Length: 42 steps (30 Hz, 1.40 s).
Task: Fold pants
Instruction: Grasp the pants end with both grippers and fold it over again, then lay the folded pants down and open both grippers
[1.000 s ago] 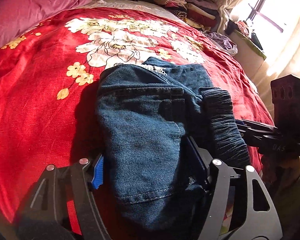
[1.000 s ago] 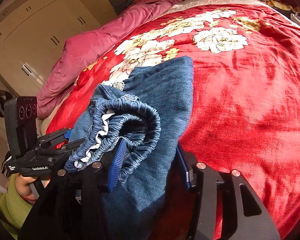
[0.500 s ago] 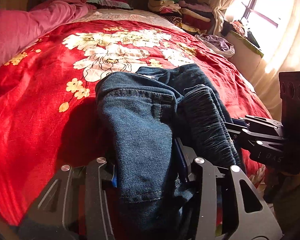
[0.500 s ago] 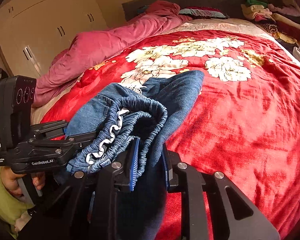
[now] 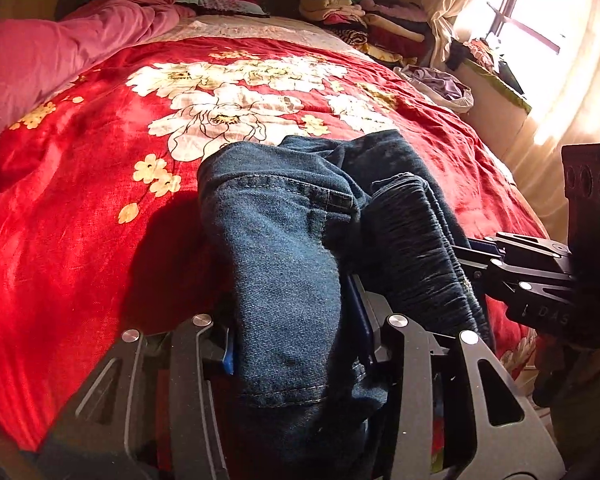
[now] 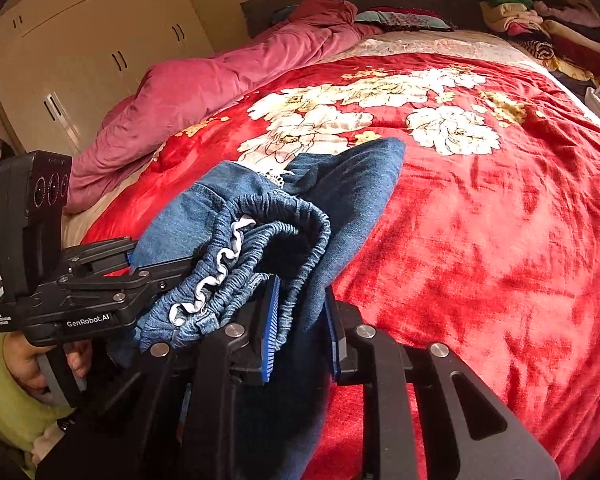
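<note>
Dark blue jeans (image 5: 288, 264) lie bunched on the red flowered blanket (image 5: 80, 240) near the bed's front edge. My left gripper (image 5: 294, 332) is shut on a thick fold of denim with a stitched hem that hangs down over its jaws. In the right wrist view my right gripper (image 6: 300, 324) is shut on the jeans (image 6: 352, 200) just below the gathered elastic waistband (image 6: 260, 232). The two grippers hold the bundle side by side: the right gripper (image 5: 476, 260) shows at the right of the left view, and the left gripper (image 6: 140, 264) at the left of the right view.
A pink quilt (image 6: 220, 80) lies along the bed's far left side. Folded clothes (image 5: 360, 16) are stacked at the head end by a bright window (image 5: 540, 20). A pale wardrobe (image 6: 80, 60) stands left of the bed. A person's hand (image 6: 24, 360) grips the left handle.
Both grippers have closed onto the jeans, squeezing the denim into narrower folds. The right gripper rose slightly and rolled, showing more of the room beyond the bed.
</note>
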{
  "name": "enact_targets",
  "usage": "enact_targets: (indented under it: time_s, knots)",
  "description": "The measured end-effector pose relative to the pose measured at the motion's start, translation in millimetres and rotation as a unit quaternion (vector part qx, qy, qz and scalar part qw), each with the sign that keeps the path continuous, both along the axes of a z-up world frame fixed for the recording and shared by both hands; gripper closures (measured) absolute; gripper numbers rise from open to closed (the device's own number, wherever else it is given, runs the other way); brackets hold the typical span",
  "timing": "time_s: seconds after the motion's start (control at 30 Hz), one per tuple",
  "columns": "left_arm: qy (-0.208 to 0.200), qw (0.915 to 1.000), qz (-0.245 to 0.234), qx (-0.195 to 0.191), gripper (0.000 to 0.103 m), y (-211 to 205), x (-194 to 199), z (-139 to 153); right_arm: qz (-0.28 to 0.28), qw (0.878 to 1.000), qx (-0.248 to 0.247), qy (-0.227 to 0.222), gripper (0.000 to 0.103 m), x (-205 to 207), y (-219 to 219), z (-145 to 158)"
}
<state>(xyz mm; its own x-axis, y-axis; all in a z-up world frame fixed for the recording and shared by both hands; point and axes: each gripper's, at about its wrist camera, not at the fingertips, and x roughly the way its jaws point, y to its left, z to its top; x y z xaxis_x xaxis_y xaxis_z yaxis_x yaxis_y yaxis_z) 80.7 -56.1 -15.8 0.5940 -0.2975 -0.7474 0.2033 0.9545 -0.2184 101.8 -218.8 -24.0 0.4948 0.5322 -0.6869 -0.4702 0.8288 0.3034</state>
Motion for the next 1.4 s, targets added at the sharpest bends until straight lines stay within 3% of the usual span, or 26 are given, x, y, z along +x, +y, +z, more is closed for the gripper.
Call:
enact_targets:
  time_s: [0.1, 0.2, 0.6, 0.97, 1.4]
  knots:
    - [0.010, 0.9998, 0.004, -0.016, 0.069, 3.5, 3.9, -7.0, -0.002, 1.000, -0.001, 0.009, 0.082, 4.0, -0.1, -5.8]
    - [0.010, 0.9996, 0.005, -0.027, 0.076, 4.7, 1.9, -3.6, 0.000, 1.000, 0.001, 0.008, 0.086, 2.9, 0.7, -5.9]
    - [-0.024, 0.9995, -0.008, -0.019, 0.078, -5.4, 3.4, 34.8, 0.007, 0.999, 0.004, -0.048, 0.088, -1.1, 2.3, 34.5]
    - [-0.028, 0.9996, -0.004, -0.004, 0.078, -4.8, 39.8, 43.9, 0.008, 0.997, 0.000, -0.076, 0.088, 33.3, 10.3, 55.0]
    - [-0.031, 0.9995, 0.006, -0.002, 0.078, 4.0, 77.2, 46.5, 0.007, 0.996, -0.012, -0.083, 0.088, 73.1, 21.5, 58.0]
